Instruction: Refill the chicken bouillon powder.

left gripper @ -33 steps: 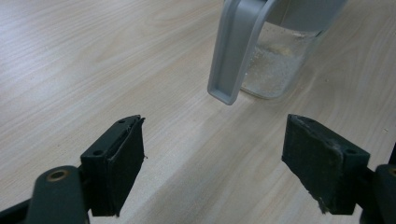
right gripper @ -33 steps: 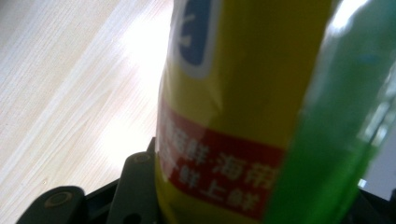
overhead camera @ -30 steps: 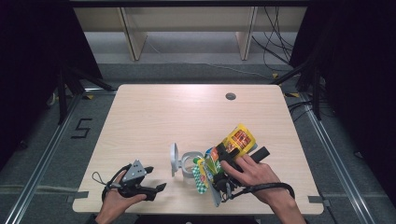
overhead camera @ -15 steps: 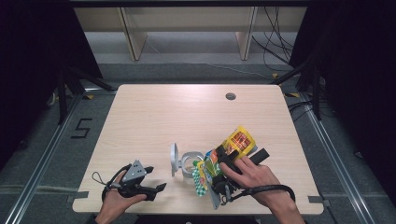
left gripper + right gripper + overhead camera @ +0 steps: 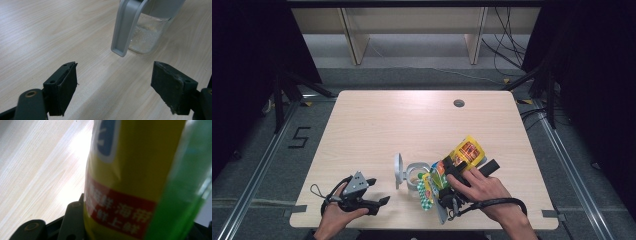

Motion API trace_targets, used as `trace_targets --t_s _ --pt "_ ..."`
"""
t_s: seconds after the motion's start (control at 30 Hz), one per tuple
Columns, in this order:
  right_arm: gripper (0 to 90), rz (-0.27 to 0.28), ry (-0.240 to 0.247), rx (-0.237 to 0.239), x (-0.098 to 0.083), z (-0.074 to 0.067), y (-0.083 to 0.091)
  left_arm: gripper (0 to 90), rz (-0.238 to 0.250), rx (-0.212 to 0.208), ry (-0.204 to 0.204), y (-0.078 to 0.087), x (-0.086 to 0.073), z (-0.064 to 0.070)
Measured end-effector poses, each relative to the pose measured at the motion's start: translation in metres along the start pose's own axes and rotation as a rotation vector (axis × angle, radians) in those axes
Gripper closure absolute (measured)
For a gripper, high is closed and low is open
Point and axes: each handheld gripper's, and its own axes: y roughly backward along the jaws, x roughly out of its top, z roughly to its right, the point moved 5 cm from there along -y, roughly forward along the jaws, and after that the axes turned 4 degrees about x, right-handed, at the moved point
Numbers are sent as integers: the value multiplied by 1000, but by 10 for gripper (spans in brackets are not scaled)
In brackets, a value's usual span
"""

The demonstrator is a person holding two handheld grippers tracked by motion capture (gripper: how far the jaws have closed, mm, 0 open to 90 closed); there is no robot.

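Our right tool [image 5: 438, 186] clenched a yellow snack packet [image 5: 130, 177] (green one beside it) at the clear jar's [image 5: 416, 174] 3 o'clock; our left tool [image 5: 113, 85] stood released on the desk [image 5: 377, 125].

Pale wood table [image 5: 377, 125]; grey floor [image 5: 257, 165]; wooden shelf unit [image 5: 412, 30] behind; dark sides.

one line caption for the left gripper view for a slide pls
Open left tool resting low over the wooden table, facing a clear jar with its grey lid flipped open.
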Motion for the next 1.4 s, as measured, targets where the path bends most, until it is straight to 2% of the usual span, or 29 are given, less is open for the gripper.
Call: trace_targets --t_s 0.13,0.3,0.33,0.37,0.47,0.5,0.7,0.9,0.97,1.0,1.03,1.07,1.1,1.13,1.17,1.2,1.33,1.4 --pt "598 1 5 -20 0 1 0 203 1 0 5 0 0 0" --pt "597 4 -2 -12 0 0 0 202 -3 -4 1 0 0 0" --pt "597 0 -25 5 -1 -2 1 202 -2 -3 0 0 0 0" --pt "597 2 -7 -13 -2 0 1 203 -2 -3 0 0 0 0" --pt "597 -8 -8 -15 -4 0 2 203 11 -4 9 -2 0 1" --pt "598 -16 -8 -3 -4 0 2 203 3 -2 -1 -1 -1 0" --pt "597 -10 -7 0 -4 0 2 202 0 -1 7 -1 -1 0" --pt "597 -12 -11 -4 -6 1 3 203 16 -10 12 -3 -1 0" --pt "597 -18 -10 -3 -6 0 3 203 -2 -5 0 -2 -2 -1" --pt "598 -20 -31 3 -6 -2 3 202 2 -11 13 -2 -2 0" --pt "598 -20 -31 3 -6 -2 3 202 2 -11 13 -2 -2 0" --pt "598 -10 -7 -2 -5 0 3 202 -3 -7 5 -2 -2 0" --pt "598 -18 -35 0 -6 -2 3 202 -2 -7 6 -2 -2 -1" --pt "598 -12 -6 -2 -5 0 3 202 -2 -7 0 -2 -1 -1" --pt "597 -10 1 -5 -4 1 3 202 -2 -7 0 -2 -2 -1" --pt "598 -9 -9 -3 -4 0 4 203 -4 -7 6 -2 -2 -1" --pt "598 -6 -2 -3 -3 0 4 207 -18 -10 -2 -1 -2 0" --pt "598 -4 -4 -3 -3 0 4 207 -3 -7 3 -1 -1 0"
